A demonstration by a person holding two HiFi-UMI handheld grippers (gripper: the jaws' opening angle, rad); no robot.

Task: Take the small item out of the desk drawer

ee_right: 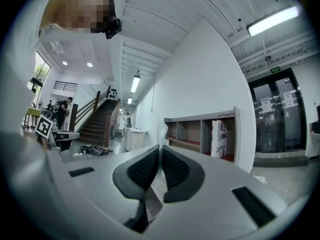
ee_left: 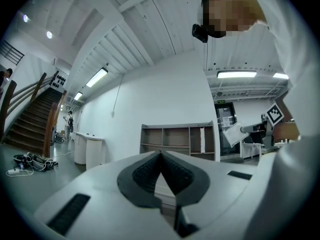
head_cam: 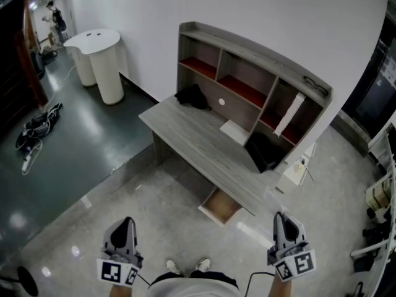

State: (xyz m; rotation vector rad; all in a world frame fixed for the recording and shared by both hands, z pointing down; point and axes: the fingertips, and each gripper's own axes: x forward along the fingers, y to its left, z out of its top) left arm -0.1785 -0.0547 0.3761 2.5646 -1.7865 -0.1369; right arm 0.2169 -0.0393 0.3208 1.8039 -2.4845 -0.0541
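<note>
The grey desk (head_cam: 198,142) with its shelf unit stands ahead of me, and its small drawer (head_cam: 220,206) hangs open under the front edge. What lies inside the drawer cannot be made out. Both grippers are held low, near my body and well short of the desk. My right gripper (head_cam: 279,219) (ee_right: 160,151) is shut on a thin, clear, sheet-like small item (ee_right: 156,193) that stands upright between the pads. My left gripper (head_cam: 127,223) (ee_left: 161,156) is shut with nothing in it. The shelf unit (ee_left: 177,141) (ee_right: 200,134) shows in both gripper views.
On the desk lie a black cloth (head_cam: 192,96), a white sheet (head_cam: 234,130) and a dark bag (head_cam: 263,152); a white box (head_cam: 289,113) leans in the shelf. A white rounded counter (head_cam: 99,60) and floor cables (head_cam: 37,129) lie left, a rack (head_cam: 380,197) right.
</note>
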